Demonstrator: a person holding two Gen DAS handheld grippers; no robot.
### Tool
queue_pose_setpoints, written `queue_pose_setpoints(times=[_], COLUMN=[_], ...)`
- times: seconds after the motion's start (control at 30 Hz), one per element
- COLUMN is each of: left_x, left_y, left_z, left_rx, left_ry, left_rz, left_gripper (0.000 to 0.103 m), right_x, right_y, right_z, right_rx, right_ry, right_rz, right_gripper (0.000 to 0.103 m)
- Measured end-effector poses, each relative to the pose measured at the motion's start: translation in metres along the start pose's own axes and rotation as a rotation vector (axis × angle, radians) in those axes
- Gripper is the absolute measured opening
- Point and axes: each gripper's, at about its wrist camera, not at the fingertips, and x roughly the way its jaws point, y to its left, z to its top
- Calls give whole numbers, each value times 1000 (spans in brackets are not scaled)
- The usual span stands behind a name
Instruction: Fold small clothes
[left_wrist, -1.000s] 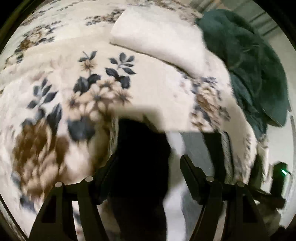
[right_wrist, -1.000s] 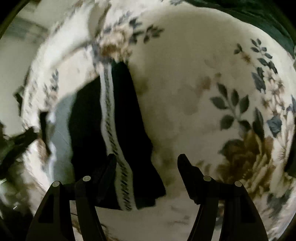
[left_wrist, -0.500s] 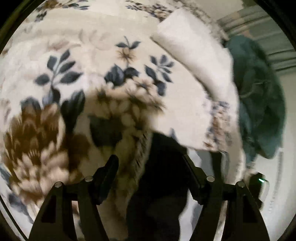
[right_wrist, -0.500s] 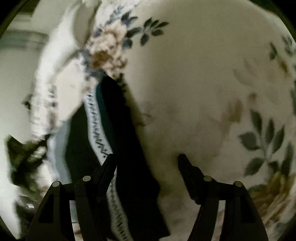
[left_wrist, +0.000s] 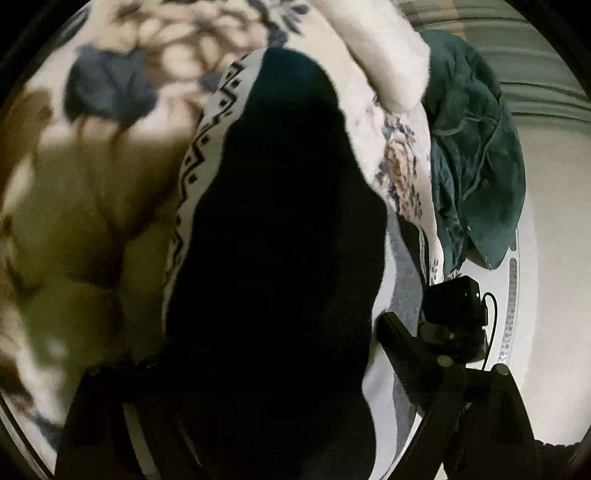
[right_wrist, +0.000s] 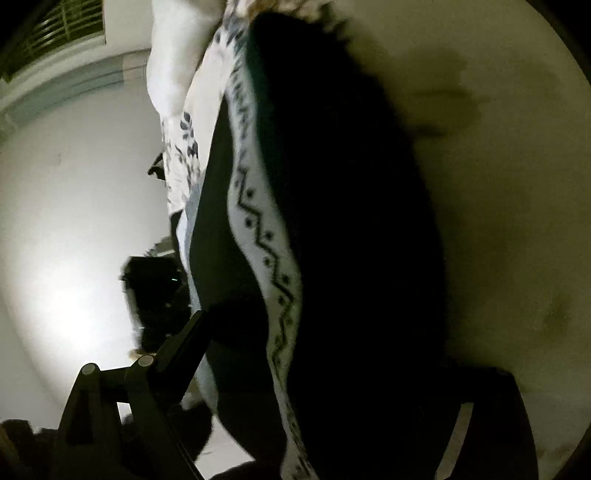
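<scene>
Floral blanket (left_wrist: 92, 192) filled the background of both wrist views, blurred and partly in shadow. Dark garment (left_wrist: 280, 258) with a white zigzag-patterned band (left_wrist: 199, 147) lay on the blanket and occupied the centre of each view, running between the fingers of both grippers. A dark green cloth (left_wrist: 476, 155) lay heaped at the blanket's far edge, beside a cream folded piece (left_wrist: 384, 55). Left gripper (left_wrist: 266, 373): right finger visible, left one hidden by fabric; jaws spread wide around the garment. Right gripper (right_wrist: 332, 369): jaws likewise apart, with the garment (right_wrist: 351, 240) between them; whether either pressed the fabric could not be told.
</scene>
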Motion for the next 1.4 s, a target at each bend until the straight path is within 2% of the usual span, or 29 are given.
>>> queue_pose_setpoints(times=[0.03, 0.07, 0.13, 0.23, 0.33, 0.47, 0.6, 0.7, 0.77, 0.9, 1.0, 1.03, 1.1, 1.13, 1.17, 1.23, 1.27, 1.3, 1.33, 1.4], left_x=[-4, -10, -13, -21, -36, -59, -75, -81, -79, -59, -39, -32, -27, -28, -30, -35, -39, -43, -48, -54], left_y=[-2, -3, -8, -25, -46, -83, -122, -144, -146, -125, -104, -96, -88, -87, -88, -97, -102, -106, -111, -117], left_z=[1, 2, 5, 13, 34, 78, 146, 218, 256, 337, 372, 380, 389, 390, 389, 384, 379, 377, 372, 362], left_rx=[-2, -6, -11, 17, 48, 108, 177, 228, 241, 240, 214, 200, 186, 184, 197, 238, 259, 275, 287, 299], left_ry=[-18, -34, -41, -58, -67, -80, -102, -137, -149, -144, -107, -92, -77, -76, -84, -111, -133, -156, -186, -224], left_rz=[-2, 1, -7, 4, -16, -26, -7, 17, 33, 120, 173, 183, 186, 180, 190, 278, 319, 345, 371, 421], left_gripper=[68, 48, 39, 36, 36, 36, 36, 36, 37, 38, 39, 40, 45, 48, 56, 70, 72, 74, 78, 90], right_x=[2, 3, 5, 2, -7, -26, -41, -52, -49, -32, -9, -22, -15, -14, -13, -11, -13, -32, -36, -36], right_y=[2, 5, 11, 30, 59, 102, 157, 194, 216, 234, 239, 234, 232, 230, 229, 232, 234, 227, 229, 244], right_z=[-1, -3, -4, -11, -12, 7, 52, 108, 153, 231, 279, 288, 305, 310, 313, 315, 314, 315, 310, 304], right_rx=[-6, -11, 6, -7, -14, -43, -76, -99, -119, -120, -127, -125, -127, -131, -127, -122, -132, -147, -161, -198], right_ry=[-4, -7, -39, -83, -143, -210, -279, -334, -372, -397, -381, -379, -373, -376, -376, -368, -362, -362, -368, -416], right_rz=[-5, -10, 4, -19, -25, -15, -28, -31, -38, -69, -130, -145, -168, -175, -184, -216, -265, -301, -350, -488], right_gripper=[69, 55, 44, 39, 38, 38, 38, 38, 38, 38, 38, 38, 39, 43, 46, 62, 63, 68, 76, 85])
